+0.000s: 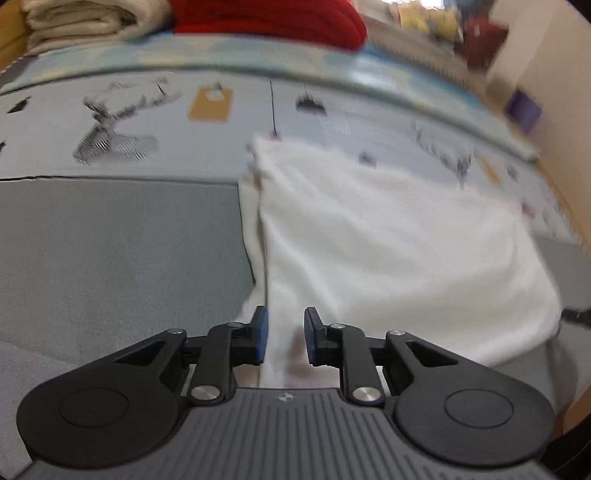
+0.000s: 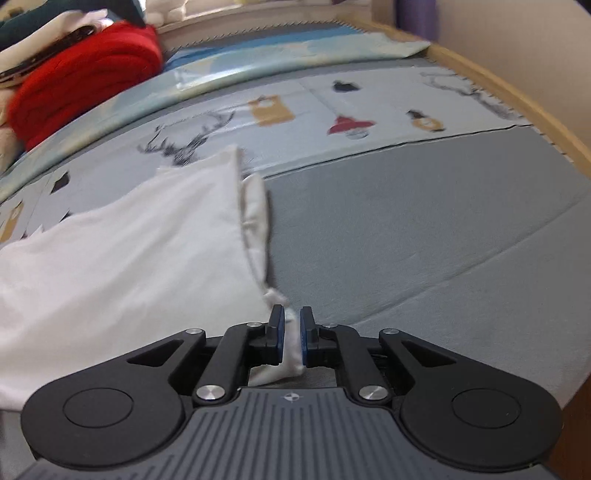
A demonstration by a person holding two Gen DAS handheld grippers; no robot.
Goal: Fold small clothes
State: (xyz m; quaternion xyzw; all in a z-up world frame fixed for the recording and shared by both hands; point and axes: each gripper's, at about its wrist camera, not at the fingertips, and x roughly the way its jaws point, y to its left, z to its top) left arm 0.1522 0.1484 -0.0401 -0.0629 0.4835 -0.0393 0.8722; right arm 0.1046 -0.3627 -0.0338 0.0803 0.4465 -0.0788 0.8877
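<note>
A white garment (image 1: 388, 236) lies spread on the grey mat, stretched between both grippers. My left gripper (image 1: 285, 334) has its jaws partly apart around the garment's near left corner; cloth lies between the blue pads, and I cannot tell if they pinch it. My right gripper (image 2: 291, 334) is shut on the garment's near right corner (image 2: 288, 354), with a bunched fold of white cloth (image 2: 147, 240) running away from it to the left.
A grey mat (image 2: 424, 229) and a printed mat with deer and lantern pictures (image 2: 258, 110) cover the surface. A red folded cloth (image 2: 85, 77) and cream folded blankets (image 1: 85, 22) are stacked at the back. A wooden edge (image 2: 517, 96) borders the right.
</note>
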